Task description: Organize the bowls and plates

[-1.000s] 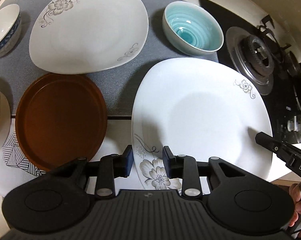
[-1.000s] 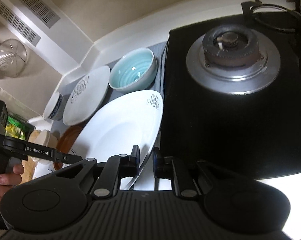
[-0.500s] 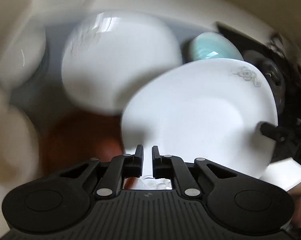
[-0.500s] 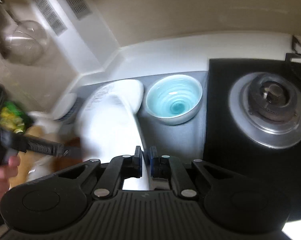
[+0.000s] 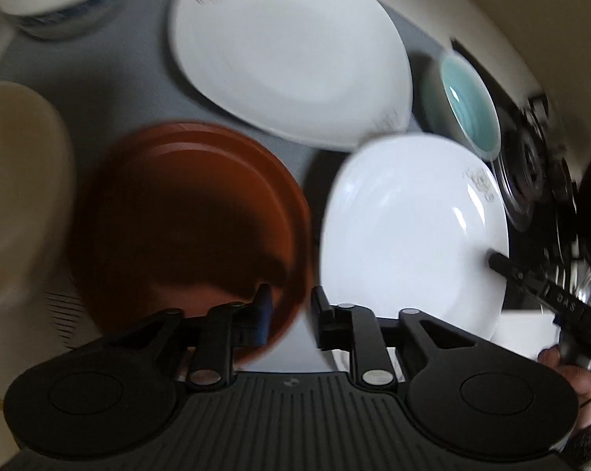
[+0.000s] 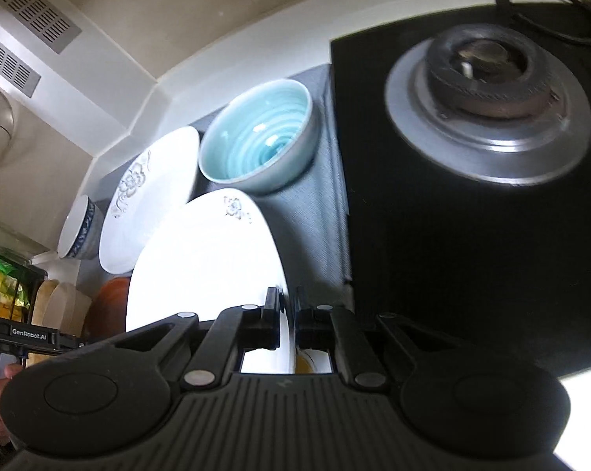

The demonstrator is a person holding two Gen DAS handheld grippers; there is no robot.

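My right gripper (image 6: 288, 316) is shut on the right rim of a white flowered plate (image 6: 205, 267), which it holds tilted; the plate also shows in the left wrist view (image 5: 409, 235), with the right gripper's finger on its edge. My left gripper (image 5: 289, 316) is open and empty, its jaws over the near rim of a brown plate (image 5: 189, 227). A second white flowered plate (image 5: 287, 55) lies behind on the grey mat (image 5: 99, 78). A teal bowl (image 6: 256, 137) stands at the back right.
A blue-patterned bowl (image 5: 52, 4) stands at the back left. Cream dishes (image 5: 17, 180) sit at the left. A black gas stove (image 6: 487, 90) with a burner lies right of the mat, close to the teal bowl.
My left gripper let go of the white plate, opened and shifted left over the brown plate. My right gripper stays shut on the plate's rim and now holds it alone.
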